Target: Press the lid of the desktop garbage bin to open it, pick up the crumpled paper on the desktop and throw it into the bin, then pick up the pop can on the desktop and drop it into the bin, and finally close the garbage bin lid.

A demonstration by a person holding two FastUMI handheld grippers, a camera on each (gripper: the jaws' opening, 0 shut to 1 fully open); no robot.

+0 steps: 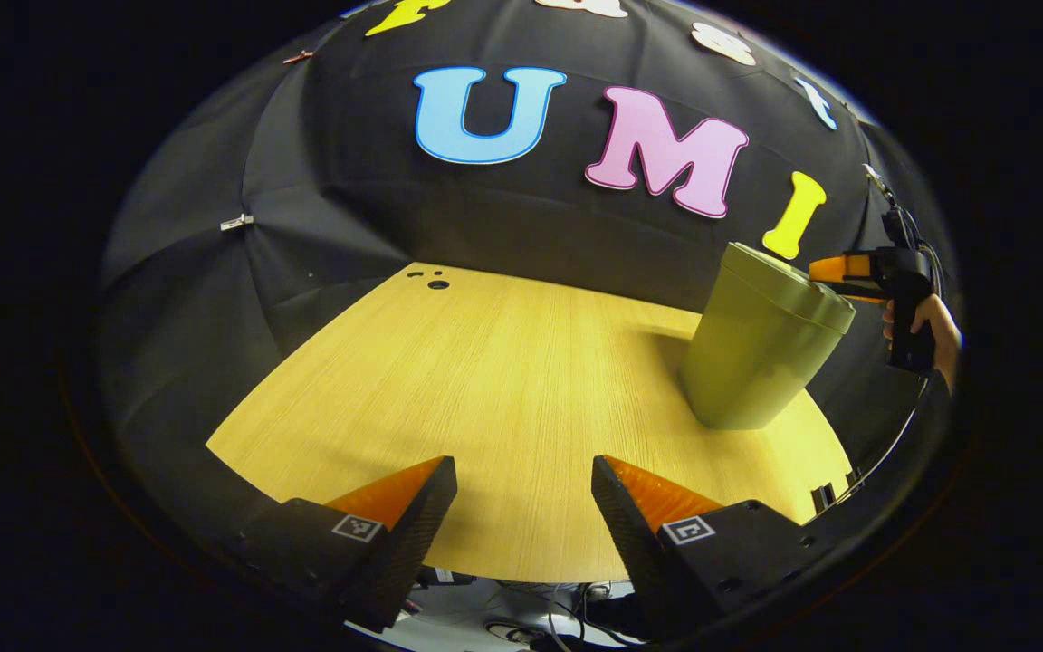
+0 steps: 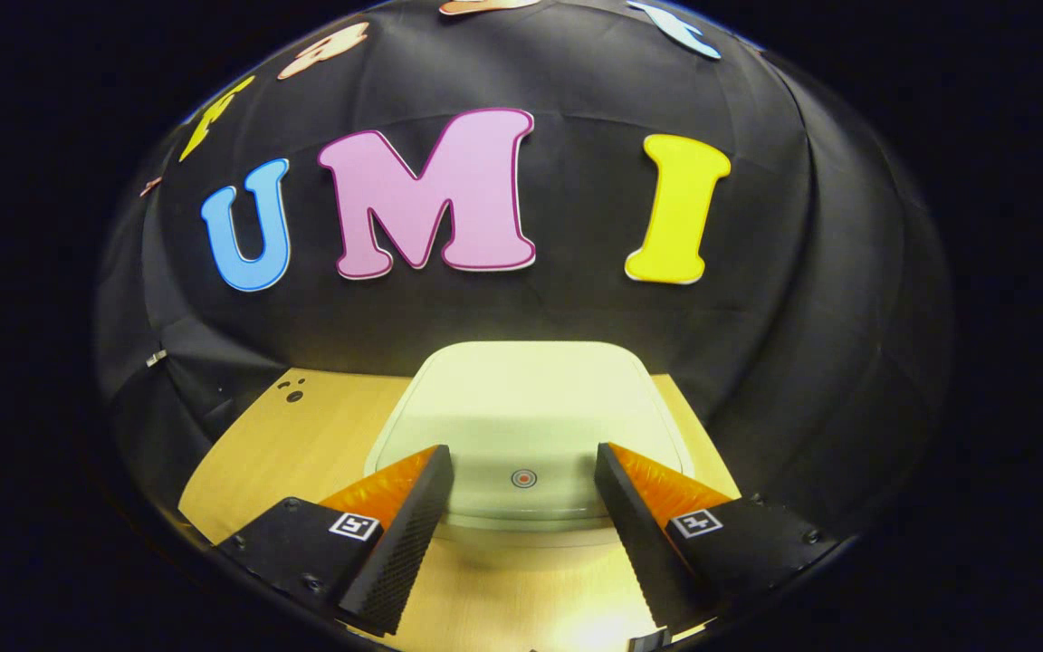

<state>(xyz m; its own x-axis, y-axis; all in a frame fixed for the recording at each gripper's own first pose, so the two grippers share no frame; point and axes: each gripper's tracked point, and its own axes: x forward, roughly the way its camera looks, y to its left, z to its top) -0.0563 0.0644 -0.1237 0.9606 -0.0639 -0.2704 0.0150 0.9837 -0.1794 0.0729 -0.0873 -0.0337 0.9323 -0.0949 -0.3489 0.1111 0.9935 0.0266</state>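
Note:
An olive-green garbage bin (image 1: 757, 362) with its lid down stands on the wooden desk (image 1: 503, 380), to the right in the left gripper view. My right gripper (image 1: 834, 270), held by a hand (image 1: 933, 330), hovers at the lid's right edge there. From the right gripper view the pale lid (image 2: 531, 407) lies just below and ahead, a small round mark (image 2: 523, 477) between the fingers. My right gripper (image 2: 521, 484) is open above the lid's near edge. My left gripper (image 1: 524, 480) is open over the desk's near part, holding nothing.
Small dark holes (image 1: 431, 277) mark the desk's far left corner. Black cloth walls close in behind and on both sides. Cables (image 1: 540, 625) lie below the desk's front edge.

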